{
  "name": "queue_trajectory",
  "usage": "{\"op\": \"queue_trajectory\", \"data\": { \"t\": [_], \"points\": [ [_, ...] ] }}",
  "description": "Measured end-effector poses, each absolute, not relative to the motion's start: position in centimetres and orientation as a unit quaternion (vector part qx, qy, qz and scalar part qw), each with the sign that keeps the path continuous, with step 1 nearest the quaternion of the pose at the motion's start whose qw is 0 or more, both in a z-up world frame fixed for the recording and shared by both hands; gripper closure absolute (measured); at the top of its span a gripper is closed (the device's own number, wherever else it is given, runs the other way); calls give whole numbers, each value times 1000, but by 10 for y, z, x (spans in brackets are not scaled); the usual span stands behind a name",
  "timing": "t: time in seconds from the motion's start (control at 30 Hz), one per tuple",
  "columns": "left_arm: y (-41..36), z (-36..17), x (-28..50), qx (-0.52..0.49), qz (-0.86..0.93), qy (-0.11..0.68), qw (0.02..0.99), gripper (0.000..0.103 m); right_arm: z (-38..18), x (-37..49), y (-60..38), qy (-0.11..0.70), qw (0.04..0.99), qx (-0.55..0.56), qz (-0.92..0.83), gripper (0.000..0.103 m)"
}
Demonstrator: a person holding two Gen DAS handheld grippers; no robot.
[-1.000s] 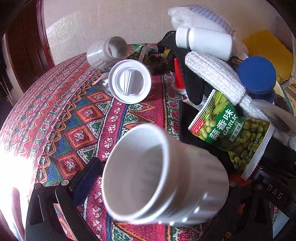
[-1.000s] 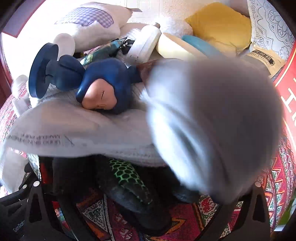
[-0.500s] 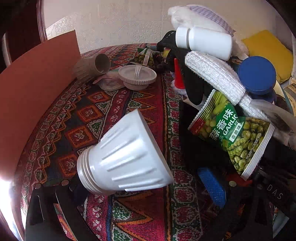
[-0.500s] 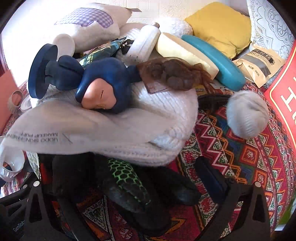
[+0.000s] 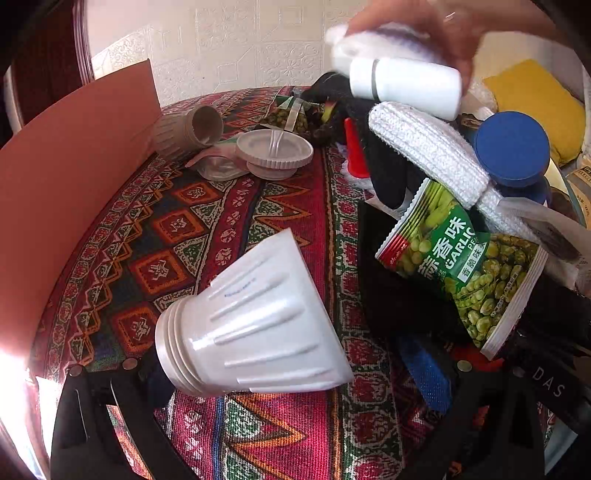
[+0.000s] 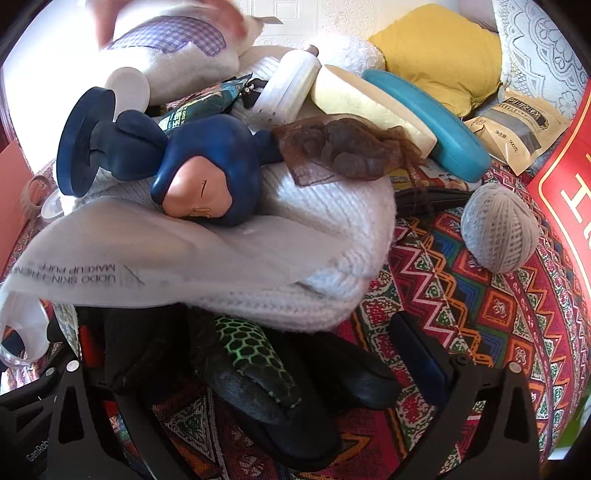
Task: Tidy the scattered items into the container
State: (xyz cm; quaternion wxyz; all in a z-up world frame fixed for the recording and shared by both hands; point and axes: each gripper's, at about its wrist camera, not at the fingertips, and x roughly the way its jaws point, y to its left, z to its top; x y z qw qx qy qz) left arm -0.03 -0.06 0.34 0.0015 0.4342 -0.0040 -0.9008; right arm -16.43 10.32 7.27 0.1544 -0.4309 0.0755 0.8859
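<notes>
In the left wrist view a white ribbed cup (image 5: 255, 325) lies on its side on the patterned cloth between the fingers of my open left gripper (image 5: 291, 376). A garlic pea packet (image 5: 465, 269), a white knitted cloth (image 5: 424, 151) and a white bottle (image 5: 406, 85) are piled to the right. In the right wrist view my right gripper (image 6: 258, 373) is open over black gloves (image 6: 258, 369). A blue figurine (image 6: 192, 162) lies on the white knit (image 6: 332, 229). A grey ball of string (image 6: 498, 232) rests on the cloth at right.
An orange board (image 5: 66, 177) stands at left. A beige cup (image 5: 188, 129) and a white lid (image 5: 273, 151) lie behind. A hand (image 5: 443, 22) reaches over the bottle. A teal case (image 6: 424, 122), yellow cushion (image 6: 439, 51) and red box (image 6: 569, 199) are at right.
The white cup dropped out of the left gripper onto the cloth. The string ball left the right gripper and settled on the cloth. A hand has come in over the pile.
</notes>
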Motion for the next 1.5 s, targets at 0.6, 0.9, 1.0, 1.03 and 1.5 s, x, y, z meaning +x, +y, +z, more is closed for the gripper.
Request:
{"op": "queue_trajectory", "data": {
  "t": [0.6, 0.9, 1.0, 1.03, 1.5],
  "points": [
    [2, 2, -1, 435, -901, -4, 2, 0, 73, -165, 104, 76, 155, -431, 886, 1],
    [7, 2, 3, 434, -901, -6, 2, 0, 73, -165, 104, 76, 155, -431, 886, 1],
    [8, 1, 3, 434, -901, -6, 2, 0, 74, -166, 103, 76, 155, -431, 886, 1],
    [8, 1, 2, 434, -901, -6, 2, 0, 73, -166, 104, 76, 155, -431, 886, 1],
    [10, 1, 2, 434, -901, -5, 2, 0, 73, -166, 104, 76, 154, -431, 886, 1]
  ]
}}
